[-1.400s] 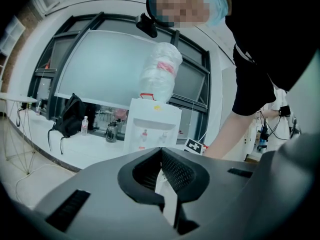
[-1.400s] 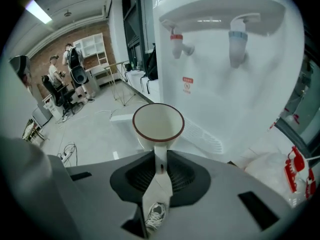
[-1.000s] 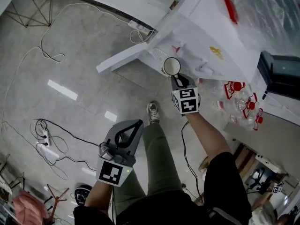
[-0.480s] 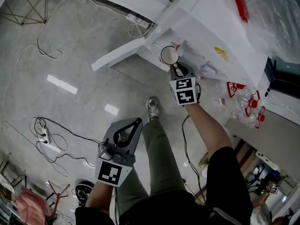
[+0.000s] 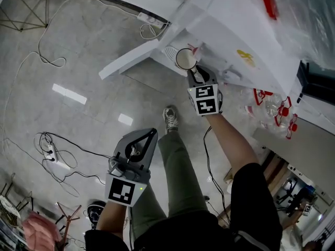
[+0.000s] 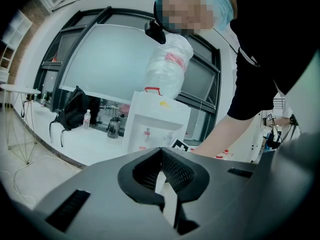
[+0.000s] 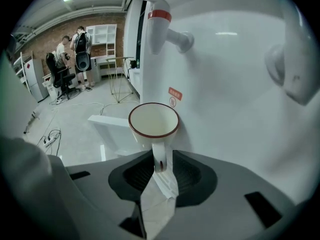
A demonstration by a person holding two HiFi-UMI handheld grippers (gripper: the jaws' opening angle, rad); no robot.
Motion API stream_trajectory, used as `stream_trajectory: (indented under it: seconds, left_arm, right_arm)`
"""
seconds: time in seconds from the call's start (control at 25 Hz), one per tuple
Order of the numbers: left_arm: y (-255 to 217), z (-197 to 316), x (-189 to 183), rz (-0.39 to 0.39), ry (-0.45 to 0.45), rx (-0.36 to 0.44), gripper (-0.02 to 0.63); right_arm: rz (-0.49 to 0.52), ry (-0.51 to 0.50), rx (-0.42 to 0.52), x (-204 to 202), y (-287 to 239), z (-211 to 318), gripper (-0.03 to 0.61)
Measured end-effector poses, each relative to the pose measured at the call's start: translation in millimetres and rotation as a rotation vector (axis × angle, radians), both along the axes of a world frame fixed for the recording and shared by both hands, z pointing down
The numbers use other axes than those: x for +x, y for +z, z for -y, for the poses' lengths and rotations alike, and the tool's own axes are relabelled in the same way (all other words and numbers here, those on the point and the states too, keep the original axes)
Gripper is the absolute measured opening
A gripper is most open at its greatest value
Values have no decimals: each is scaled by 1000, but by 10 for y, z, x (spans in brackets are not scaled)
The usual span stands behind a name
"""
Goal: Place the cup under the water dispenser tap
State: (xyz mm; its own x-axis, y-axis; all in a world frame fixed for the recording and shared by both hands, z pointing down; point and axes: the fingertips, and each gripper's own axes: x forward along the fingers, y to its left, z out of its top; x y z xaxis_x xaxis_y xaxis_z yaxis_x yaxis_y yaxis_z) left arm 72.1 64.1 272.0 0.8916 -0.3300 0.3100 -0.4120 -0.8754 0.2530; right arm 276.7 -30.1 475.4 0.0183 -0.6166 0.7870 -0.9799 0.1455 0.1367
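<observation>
Your right gripper (image 5: 194, 75) points steeply down at the white box-shaped water dispenser (image 5: 230, 27). Its jaws have just been opening a little. The handle of the white ceramic cup with a dark red rim (image 7: 153, 120) stands between them and the pads lie against it, so the gripper is gripping the cup.

The cup is upright, mouth up, in the dispenser's front recess. It is directly below the white tap with a red cap (image 7: 159, 28) and close against the front wall. In the right gripper view it sits near the left vertical edge of the dispenser's front. You cannot tell whether its base rests on anything.

A second, all-white tap (image 7: 292, 66) projects to the right of the cup, near the gripper's body, so room on that side is tight. To the left, a flat white panel (image 5: 128, 63) juts from the dispenser's lower edge across the grey tiled floor (image 5: 78, 46).

Your left gripper (image 5: 151, 134) is closed and empty, its jaw tips together. It hangs low beside your leg (image 5: 175, 161), well apart from the dispenser, with open floor around it. Loose black cables (image 5: 63, 145) lie on the floor to its left.
</observation>
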Motion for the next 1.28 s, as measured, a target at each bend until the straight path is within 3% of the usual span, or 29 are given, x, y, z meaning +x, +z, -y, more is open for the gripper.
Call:
stream_trajectory:
  seconds: [0.16,0.52,0.72,0.84,1.08,1.28]
  left_arm:
    - [-18,12,0,-2,5,4,18]
    - [-75,15,-43,1,9,18,19]
    - [-166,-48,-44,9,36,34,19]
    - [-256,-66,-37,16,57,58,19]
    - [-612,-134,-51,-15,44,68,18]
    - [-1010,-269,-90,-7,91,142,19]
  right_arm:
    - [28,22,4,-2,10,-38,161]
    - [76,98,15,24,-60,-268,166]
    - [109,187,45,67,-213,-477,165]
    - [129,211,80,27,-370,-607,76]
    - [213,302,142,-74,-777,-942,51]
    - [232,322,203,-186,-1325,-1161,48]
